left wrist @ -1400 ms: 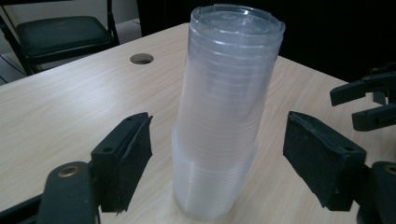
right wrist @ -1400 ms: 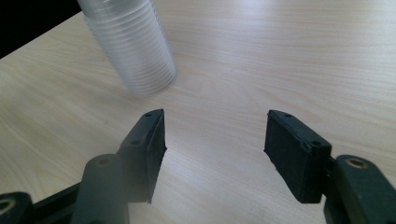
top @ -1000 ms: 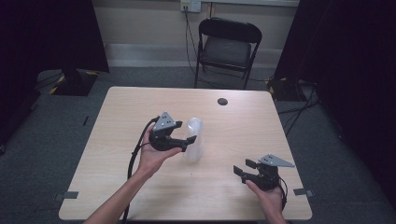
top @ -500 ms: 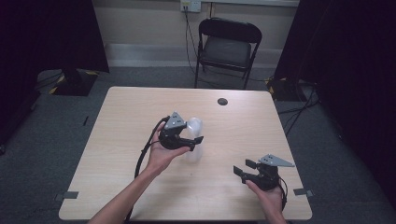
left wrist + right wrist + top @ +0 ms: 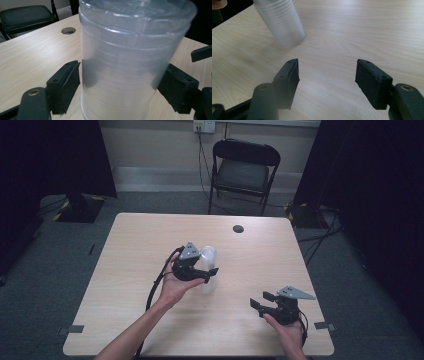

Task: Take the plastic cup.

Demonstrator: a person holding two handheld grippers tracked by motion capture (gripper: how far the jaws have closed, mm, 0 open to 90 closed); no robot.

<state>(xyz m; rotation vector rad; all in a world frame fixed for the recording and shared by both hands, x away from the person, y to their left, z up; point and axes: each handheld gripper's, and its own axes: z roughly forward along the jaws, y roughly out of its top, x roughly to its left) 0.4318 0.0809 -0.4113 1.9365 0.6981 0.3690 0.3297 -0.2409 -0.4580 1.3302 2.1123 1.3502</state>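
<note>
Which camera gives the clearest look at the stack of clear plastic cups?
The left gripper view: the stack of clear plastic cups stands large between that gripper's jaws, nested rims visible. The right gripper view shows its lower part at a distance; the high view shows it small, partly behind the left gripper.

Overhead lighting is even on the table (image 5: pixel 150 250); surroundings fall to dark curtains. The high view is soft and low in detail. The clear cup stack (image 5: pixel 132 60) shows pale glare and close-range blur; shadows are faint.

left claw (image 5: pixel 212 271) around clear cup stack (image 5: pixel 208 262), wooden table (image 5: pixel 130 265)
</note>
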